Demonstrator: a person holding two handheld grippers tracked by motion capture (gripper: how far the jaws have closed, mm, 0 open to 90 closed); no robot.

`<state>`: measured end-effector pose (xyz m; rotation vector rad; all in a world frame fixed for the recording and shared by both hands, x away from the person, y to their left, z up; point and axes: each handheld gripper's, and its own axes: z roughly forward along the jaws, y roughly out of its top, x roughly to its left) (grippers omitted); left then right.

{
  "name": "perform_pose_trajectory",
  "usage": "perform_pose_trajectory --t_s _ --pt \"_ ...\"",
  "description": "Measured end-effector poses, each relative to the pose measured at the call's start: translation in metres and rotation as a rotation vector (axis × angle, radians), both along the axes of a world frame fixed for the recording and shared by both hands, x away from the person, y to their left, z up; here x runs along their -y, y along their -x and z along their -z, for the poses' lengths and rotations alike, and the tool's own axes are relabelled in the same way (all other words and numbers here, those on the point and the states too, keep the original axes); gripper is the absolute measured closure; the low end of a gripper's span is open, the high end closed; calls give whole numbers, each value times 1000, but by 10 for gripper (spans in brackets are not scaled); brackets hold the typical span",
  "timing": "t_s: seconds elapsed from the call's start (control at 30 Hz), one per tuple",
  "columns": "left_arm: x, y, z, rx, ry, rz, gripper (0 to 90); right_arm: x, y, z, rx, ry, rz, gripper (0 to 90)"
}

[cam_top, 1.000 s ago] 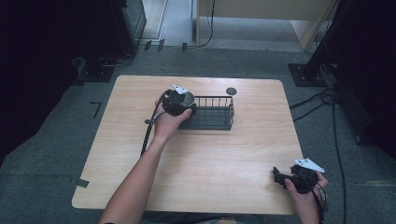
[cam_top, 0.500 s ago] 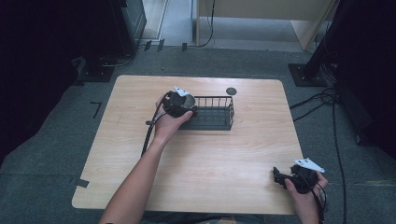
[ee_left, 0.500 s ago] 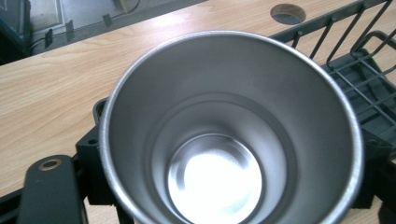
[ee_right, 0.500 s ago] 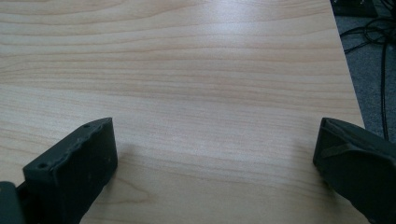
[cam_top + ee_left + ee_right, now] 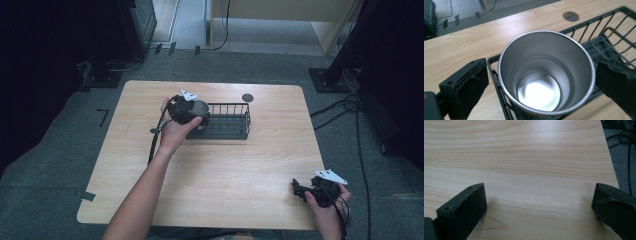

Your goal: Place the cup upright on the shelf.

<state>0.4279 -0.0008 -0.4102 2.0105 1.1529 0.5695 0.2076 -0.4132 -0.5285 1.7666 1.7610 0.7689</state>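
The stainless steel cup [image 5: 546, 75] stands upright in the near-left end of the wire basket [image 5: 227, 121], between the wide jaws of the left hand-held gripper [image 5: 541, 87], neither pad touching. Closing squarely below the rim, clear of the wires, looks wise; the right hand-held gripper [image 5: 539, 212] rests wide and empty, well away from the basket.

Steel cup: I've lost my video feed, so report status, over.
Left claw open, jaws either side of steel cup, not touching. Cup upright in wire basket, empty. Right claw open above bare table. Nothing in the way.
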Motion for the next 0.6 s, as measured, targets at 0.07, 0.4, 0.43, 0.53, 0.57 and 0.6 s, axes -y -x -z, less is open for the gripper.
perform_pose_trajectory --t_s 0.07,0.4,0.43,0.53,0.57,0.6 --pt "-3 3 -4 9 14 -3 0 0 0 0 0 0 0 0" --pt "-25 21 -17 39 59 -17 0 0 0 0 0 0 0 0" --pt "-27 24 -17 42 65 -18 0 0 0 0 0 0 0 0" --pt "-36 32 -17 49 72 -27 0 0 0 0 0 0 0 0" --pt "-36 32 -17 49 72 -27 0 0 0 0 0 0 0 0" --pt "-40 36 -16 53 71 -28 0 0 0 0 -1 0 1 0"
